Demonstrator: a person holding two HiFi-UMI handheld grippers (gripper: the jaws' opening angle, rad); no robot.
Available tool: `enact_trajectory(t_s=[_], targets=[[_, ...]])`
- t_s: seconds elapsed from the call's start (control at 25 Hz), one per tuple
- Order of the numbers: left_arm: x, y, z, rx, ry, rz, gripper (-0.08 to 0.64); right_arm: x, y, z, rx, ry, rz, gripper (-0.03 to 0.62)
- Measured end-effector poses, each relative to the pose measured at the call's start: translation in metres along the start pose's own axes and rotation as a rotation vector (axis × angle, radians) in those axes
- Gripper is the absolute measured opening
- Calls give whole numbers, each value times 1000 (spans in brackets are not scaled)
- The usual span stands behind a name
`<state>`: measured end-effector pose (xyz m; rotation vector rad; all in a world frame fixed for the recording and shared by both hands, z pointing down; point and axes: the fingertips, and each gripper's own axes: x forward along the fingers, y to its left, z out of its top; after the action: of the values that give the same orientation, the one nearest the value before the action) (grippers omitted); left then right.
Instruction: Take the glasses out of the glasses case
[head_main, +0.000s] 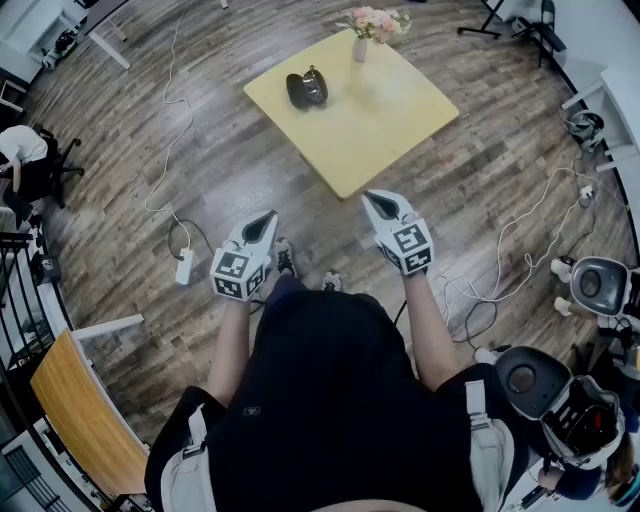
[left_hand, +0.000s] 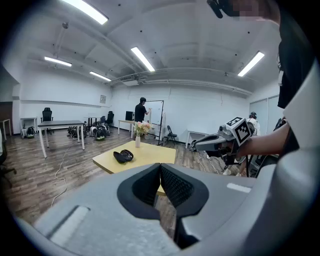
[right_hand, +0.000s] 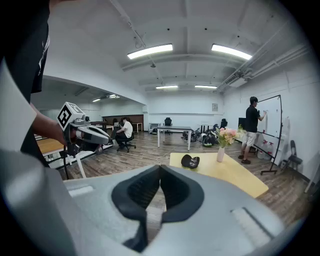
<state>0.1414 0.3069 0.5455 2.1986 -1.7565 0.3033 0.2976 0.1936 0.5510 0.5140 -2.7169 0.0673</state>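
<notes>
- Clenched and empty: the left gripper (left_hand: 160, 167) showed its two jaws pressed tip to tip with nothing between them, and the right gripper (right_hand: 160, 168) showed the same.
- The glasses case (head_main: 307, 88), a dark clamshell, lay on the yellow table (head_main: 390, 130), by the table's far-left edge. It seemed to lie partly open, but at that range I could not tell whether glasses sat inside.
- A vase of pink flowers (head_main: 361, 42) stood at the table's far corner, near the case but not touching it.
- Both grippers were held out on the near side of the table. The right one was off the table's near corner and the left one further out over the wood floor (head_main: 200, 150). Both were well apart from the case.
- A power strip (head_main: 184, 266) and its cable lay on the floor to the left of the table's near corner.
- A person (right_hand: 254, 122) stood at a whiteboard beyond the table's far side.
- By my judgement the step in hand was the approach, with no grasp begun.
- To do it well, the person would step up to the table and part both pairs of jaws before arriving.
- One gripper should steady the case's lower shell against the tabletop. The other should lift the lid fully if needed and then take the glasses by the frame's bridge or a temple, not the lenses.
- Reaching in from the side away from the vase would keep it from being knocked.
</notes>
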Motion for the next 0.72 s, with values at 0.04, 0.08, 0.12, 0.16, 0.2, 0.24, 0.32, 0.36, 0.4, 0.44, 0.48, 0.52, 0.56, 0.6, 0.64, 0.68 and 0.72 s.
enact_trajectory(t_s=[0.04, 0.08, 0.12, 0.16, 0.2, 0.24, 0.32, 0.36, 0.4, 0.44, 0.48, 0.52, 0.56, 0.6, 0.64, 0.68, 0.72], targets=[[1, 1, 1, -1, -1, -2, 11, 1, 0, -2, 0, 5, 6, 5], [2, 1, 3, -3, -2, -3, 11, 2, 0, -4, 0, 10, 11, 4], [3, 2, 4, -4, -4, -5, 11, 3, -1, -5, 0, 13, 13, 5], [3, 3, 5, -4, -6, -6, 11, 3, -1, -4, 0, 14, 14, 4], [4, 4, 6, -5, -8, -6, 11, 4, -2, -3, 0, 14, 12, 4], [4, 5, 6, -6, -9, -6, 11, 5, -3, -2, -1, 14, 11, 5], [6, 10, 7, -9, -11, -6, 11, 9, -5, -1, -3, 17, 10, 5], [7, 13, 7, -11, -10, -5, 11, 13, -5, -1, -4, 21, 12, 5], [8, 18, 6, -13, -7, -4, 11, 17, -5, -1, -6, 28, 15, 5], [10, 22, 6, -16, -5, -4, 11, 22, -5, -1, -11, 37, 18, 5], [11, 26, 7, -19, -4, -4, 11, 26, -5, -1, -17, 47, 19, 5], [12, 30, 8, -22, -3, -5, 11, 30, -5, -1, -24, 55, 18, 5], [13, 34, 9, -24, -2, -6, 11, 33, -6, 0, -29, 62, 16, 5], [15, 38, 10, -26, -2, -7, 11, 37, -7, 2, -29, 65, 15, 5], [17, 43, 12, -27, -2, -8, 11, 41, -9, 4, -28, 66, 15, 5], [19, 47, 14, -27, -3, -10, 11, 46, -11, 6, -27, 67, 14, 5], [21, 52, 16, -28, -3, -11, 11, 50, -12, 8, -26, 69, 13, 5]])
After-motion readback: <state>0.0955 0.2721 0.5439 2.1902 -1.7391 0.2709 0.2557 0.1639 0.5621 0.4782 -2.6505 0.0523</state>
